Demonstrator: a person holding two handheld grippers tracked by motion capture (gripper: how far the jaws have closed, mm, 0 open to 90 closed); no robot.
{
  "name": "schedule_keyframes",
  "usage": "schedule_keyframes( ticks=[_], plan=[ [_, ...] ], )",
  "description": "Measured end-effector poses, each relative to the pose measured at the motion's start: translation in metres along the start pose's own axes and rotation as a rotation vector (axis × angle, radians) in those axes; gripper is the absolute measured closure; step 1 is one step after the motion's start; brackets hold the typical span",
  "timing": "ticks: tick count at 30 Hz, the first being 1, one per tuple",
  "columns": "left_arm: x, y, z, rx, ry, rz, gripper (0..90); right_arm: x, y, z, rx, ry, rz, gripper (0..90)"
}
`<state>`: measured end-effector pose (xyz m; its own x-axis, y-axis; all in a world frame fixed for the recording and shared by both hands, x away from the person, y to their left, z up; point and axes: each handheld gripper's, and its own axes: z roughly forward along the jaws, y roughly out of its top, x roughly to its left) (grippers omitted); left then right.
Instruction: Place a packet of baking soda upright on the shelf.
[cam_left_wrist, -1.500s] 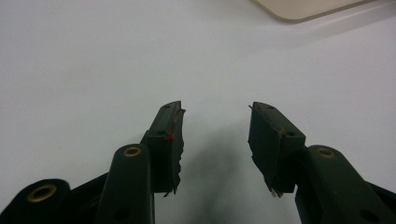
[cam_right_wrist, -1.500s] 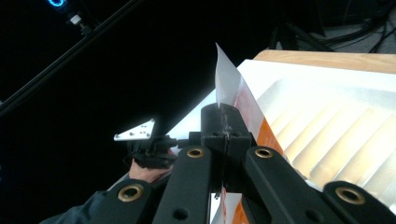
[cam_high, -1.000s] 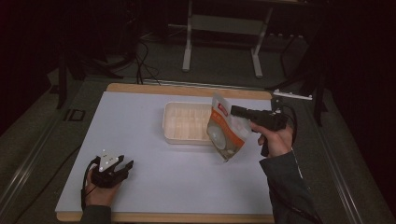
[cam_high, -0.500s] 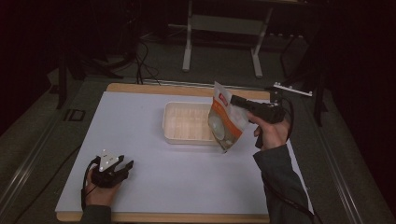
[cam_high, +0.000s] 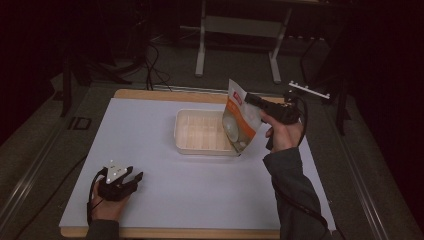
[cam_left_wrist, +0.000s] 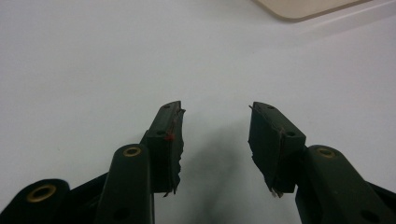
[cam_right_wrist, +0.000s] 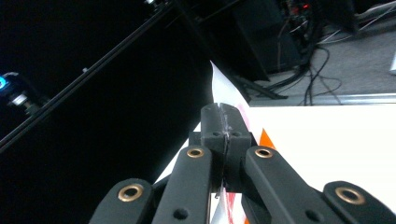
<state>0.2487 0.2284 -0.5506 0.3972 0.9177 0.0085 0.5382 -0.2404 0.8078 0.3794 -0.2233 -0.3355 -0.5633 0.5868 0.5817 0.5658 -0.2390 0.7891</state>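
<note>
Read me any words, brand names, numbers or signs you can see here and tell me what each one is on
None can be read.
Orange and white pouch, held in the right tool: a small red patch near its top, likely a logo, too blurred to read.
Tray, table, left tool: no text visible.

Her left gripper (cam_high: 134, 178) rests low with jaws spread; the right gripper (cam_high: 248, 98), raised, is clamped tight.

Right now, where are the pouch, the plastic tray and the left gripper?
pouch (cam_high: 239, 125), high view, its orange front.
plastic tray (cam_high: 184, 148), high view, its near-left rim.
left gripper (cam_left_wrist: 215, 122), left gripper view, midway between its open tips.
</note>
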Motion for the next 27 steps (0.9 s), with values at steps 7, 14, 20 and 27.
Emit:
schedule_keyframes(
  ticks=[7,14,20,27],
  plan=[
    [0.0,0.0,0.0,-0.001,-0.001,-0.001,54.0,-0.003,0.0,0.008,-0.039,-0.03,0.028,90.0],
    [0.0,0.0,0.0,-0.003,-0.001,0.002,54.1,-0.006,0.001,0.017,-0.067,-0.059,0.044,90.0],
    [0.0,0.0,0.0,-0.002,-0.002,0.001,54.0,-0.007,0.0,0.022,-0.088,-0.08,0.057,90.0],
    [0.0,0.0,0.0,-0.003,-0.002,0.001,54.1,-0.01,0.0,0.026,-0.107,-0.083,0.08,90.0]
  ],
)
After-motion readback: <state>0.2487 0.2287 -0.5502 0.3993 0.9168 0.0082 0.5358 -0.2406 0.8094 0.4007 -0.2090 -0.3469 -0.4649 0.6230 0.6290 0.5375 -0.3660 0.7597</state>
